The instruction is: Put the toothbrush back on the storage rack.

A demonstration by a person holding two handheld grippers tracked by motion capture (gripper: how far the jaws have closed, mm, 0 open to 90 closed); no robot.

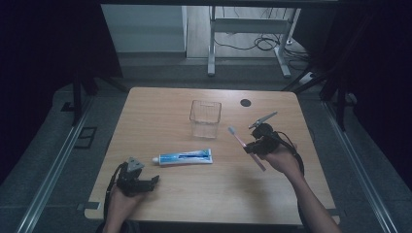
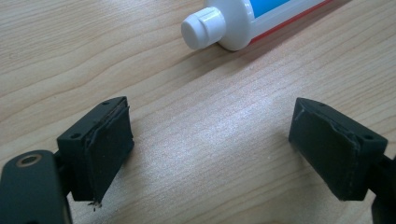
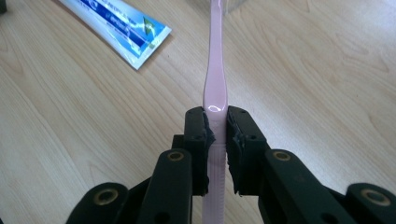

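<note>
Pink toothbrush (image 3: 215,74), slim and glossy, clamped by right gripper (image 3: 216,140) jaws above bench (image 1: 204,184); left gripper (image 2: 210,149) jaws wide, empty.

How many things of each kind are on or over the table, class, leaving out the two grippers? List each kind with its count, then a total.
Toothbrush, pink, held off the table: 1
Toothpaste tube, lying flat: 1
Clear cup, standing upright: 1
Total: 3
</note>
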